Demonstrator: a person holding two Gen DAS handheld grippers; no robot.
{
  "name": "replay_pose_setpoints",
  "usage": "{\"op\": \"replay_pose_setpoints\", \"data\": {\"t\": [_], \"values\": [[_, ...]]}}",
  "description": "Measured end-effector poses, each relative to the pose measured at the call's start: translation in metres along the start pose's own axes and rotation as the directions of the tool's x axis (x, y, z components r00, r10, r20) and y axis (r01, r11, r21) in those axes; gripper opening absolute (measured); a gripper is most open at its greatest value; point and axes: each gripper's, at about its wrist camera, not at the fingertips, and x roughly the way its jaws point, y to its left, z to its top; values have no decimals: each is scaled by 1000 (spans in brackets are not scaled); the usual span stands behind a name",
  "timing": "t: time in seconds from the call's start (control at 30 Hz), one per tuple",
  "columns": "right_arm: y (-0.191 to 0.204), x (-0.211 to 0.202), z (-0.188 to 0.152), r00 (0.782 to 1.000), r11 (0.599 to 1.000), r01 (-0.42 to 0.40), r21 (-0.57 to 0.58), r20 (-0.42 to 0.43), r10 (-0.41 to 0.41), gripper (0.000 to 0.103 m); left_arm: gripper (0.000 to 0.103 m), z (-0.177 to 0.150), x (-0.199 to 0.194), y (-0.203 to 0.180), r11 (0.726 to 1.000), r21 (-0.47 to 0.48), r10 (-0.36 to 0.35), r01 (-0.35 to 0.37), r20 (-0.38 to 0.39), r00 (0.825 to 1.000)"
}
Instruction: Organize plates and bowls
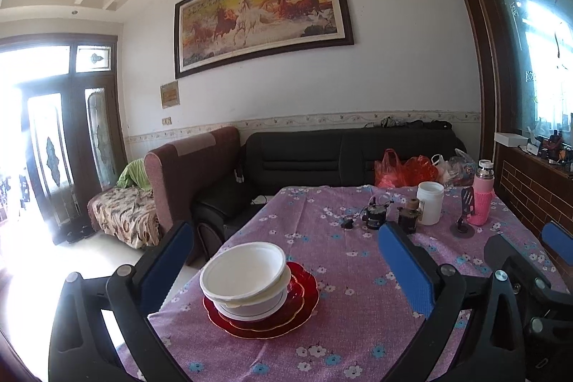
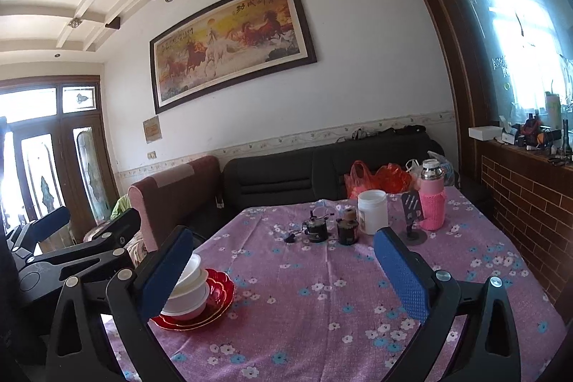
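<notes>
White bowls (image 1: 243,278) sit stacked on red plates (image 1: 304,303) near the left edge of the floral-clothed tabletop (image 1: 358,328). The left gripper (image 1: 286,260) and right gripper (image 2: 283,267) hover with jaws spread wide, holding nothing; a white jar (image 2: 372,212) stands well beyond.

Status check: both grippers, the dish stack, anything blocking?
Left gripper open, empty. Right gripper open, empty. White bowls nested on red plates, near table edge, untouched. Jar, pink bottle far side, clear of stack.
</notes>
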Motion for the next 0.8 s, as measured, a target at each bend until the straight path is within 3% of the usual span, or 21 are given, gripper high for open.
{"op": "replay_pose_setpoints", "data": {"t": [0.2, 0.43, 0.8], "values": [[15, 62, -23, 989, 999, 0, -37, -145, -5, 103, 103, -22, 58, 23, 999, -26, 24, -27, -123, 992], [53, 129, -50, 960, 995, -62, -83, -276, 37, 103, 103, -45, 110, 68, 991, -99, 62, -86, -230, 971], [89, 182, -82, 912, 989, -96, -117, -409, 40, 103, 103, -82, 156, 105, 980, -163, 48, -112, -354, 934]]}}
